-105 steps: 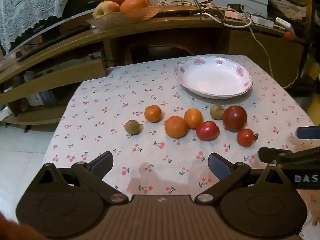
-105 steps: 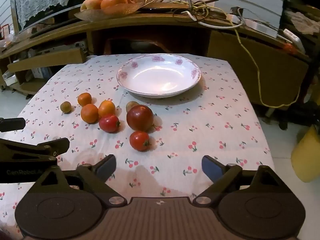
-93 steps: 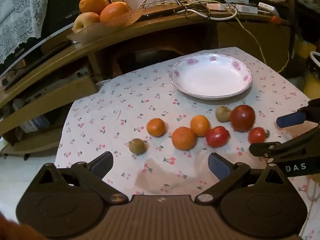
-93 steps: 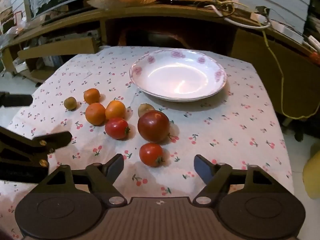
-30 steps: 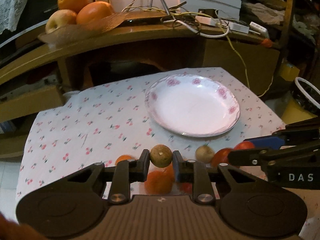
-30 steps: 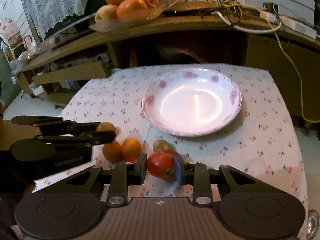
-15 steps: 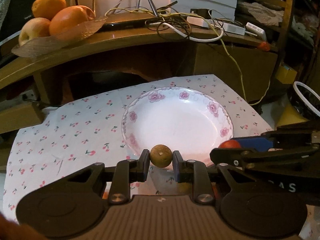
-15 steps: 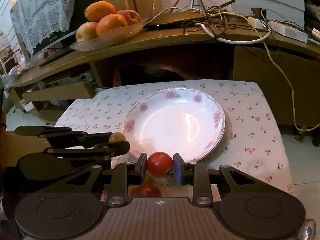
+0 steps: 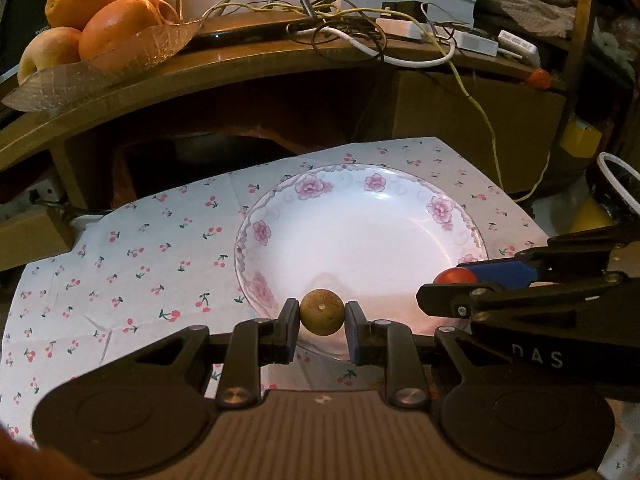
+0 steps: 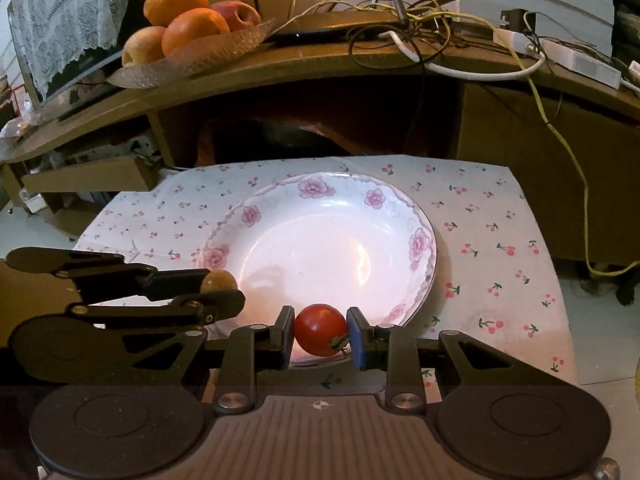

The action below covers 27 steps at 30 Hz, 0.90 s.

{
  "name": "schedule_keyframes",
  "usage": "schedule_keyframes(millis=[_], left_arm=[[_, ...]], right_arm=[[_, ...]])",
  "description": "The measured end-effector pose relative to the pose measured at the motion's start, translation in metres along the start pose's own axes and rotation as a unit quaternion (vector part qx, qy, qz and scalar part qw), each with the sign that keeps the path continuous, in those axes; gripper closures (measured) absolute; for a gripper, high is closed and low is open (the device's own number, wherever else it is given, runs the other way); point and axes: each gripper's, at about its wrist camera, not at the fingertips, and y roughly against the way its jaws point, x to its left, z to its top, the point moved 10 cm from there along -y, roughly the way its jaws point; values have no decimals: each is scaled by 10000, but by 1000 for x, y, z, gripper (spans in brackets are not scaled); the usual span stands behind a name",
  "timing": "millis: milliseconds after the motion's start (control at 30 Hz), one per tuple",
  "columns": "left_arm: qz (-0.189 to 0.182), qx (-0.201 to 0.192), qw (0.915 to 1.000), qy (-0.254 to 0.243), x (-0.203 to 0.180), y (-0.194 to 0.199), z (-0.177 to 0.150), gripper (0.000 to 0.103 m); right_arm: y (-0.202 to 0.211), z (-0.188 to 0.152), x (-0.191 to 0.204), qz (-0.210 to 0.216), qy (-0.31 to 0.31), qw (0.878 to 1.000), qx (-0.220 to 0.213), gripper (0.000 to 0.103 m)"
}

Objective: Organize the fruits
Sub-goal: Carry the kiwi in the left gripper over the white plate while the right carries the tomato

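Both fruits nearer the plate [image 9: 256, 232], left fingers [image 9: 289, 320] pinching brown fruit [image 9: 322, 317], right fingers [image 10: 286, 330] tomato [image 10: 321, 329].

left gripper [image 9: 322, 312] clamped on small brown round fruit [image 9: 322, 311], over near rim of floral plate [image 9: 440, 209]. right gripper [image 9: 460, 280] in from right, pinching red tomato [image 9: 454, 277] at plate edge. cherry-print cloth [image 9: 132, 248] under plate.

Left gripper [image 9: 322, 317] fingers clamped, right gripper [image 10: 321, 330] fingers clamped, side by side
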Motion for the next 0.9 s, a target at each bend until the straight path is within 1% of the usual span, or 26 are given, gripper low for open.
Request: schedule_keyframes(millis=[367,467,733,900], left_arm=[[108,-20,9999,-60,1,-3,2,73],[119,-11,9999,-52,1,-3,2,73],[179,-10,9998,-38,1,-1,2,72],[206,-24,9998,22,5,1,2,70]], right_arm=[[-13,-2,-3,-116,48,9999,97,72],[-14,-2,-3,-121,43,9999,104,70],[-14,-1,-3,-148,20,9999,78,68],[-13,1,-3,-141,47,9999,51,66]])
